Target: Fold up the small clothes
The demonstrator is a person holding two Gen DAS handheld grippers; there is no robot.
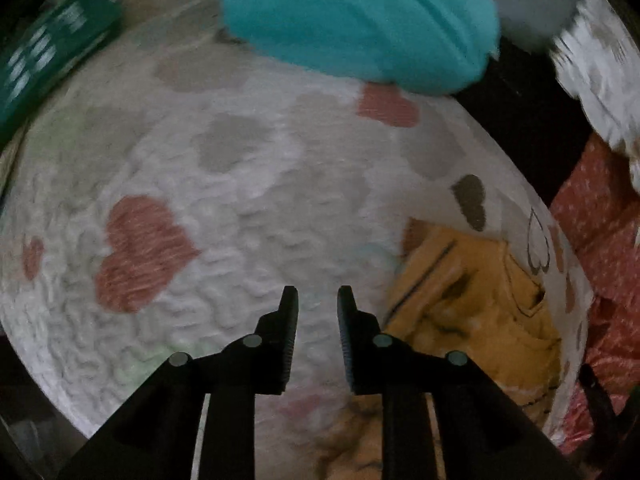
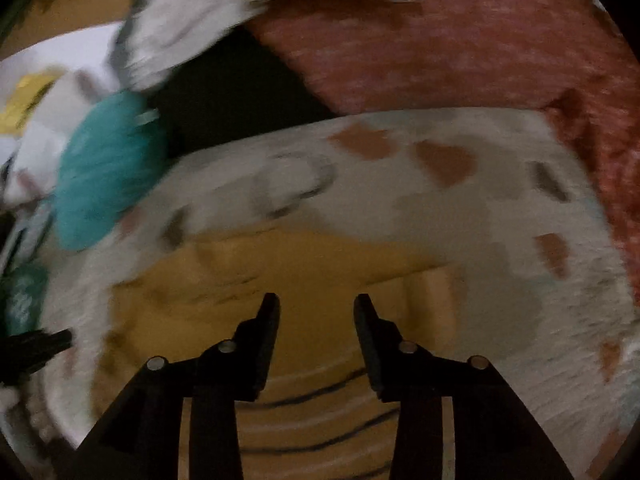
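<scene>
A small yellow garment (image 1: 472, 304) with dark stripes lies crumpled on a white quilt with heart patches (image 1: 240, 208), at the lower right of the left wrist view. My left gripper (image 1: 318, 296) is open and empty over the quilt, just left of the garment. In the right wrist view the yellow garment (image 2: 312, 280) lies right under my right gripper (image 2: 317, 306), which is open and empty above it. A folded teal garment (image 1: 360, 24) rests at the quilt's far edge; it also shows in the right wrist view (image 2: 108, 168). My left gripper's fingers (image 2: 36, 346) show at that view's left edge.
A red dotted cloth (image 1: 600, 240) lies off the quilt's right side, also showing in the right wrist view (image 2: 460, 48). A white patterned cloth (image 1: 600, 64) lies at the far right. A green printed item (image 1: 48, 52) sits at the far left. A dark gap (image 2: 232, 96) borders the quilt.
</scene>
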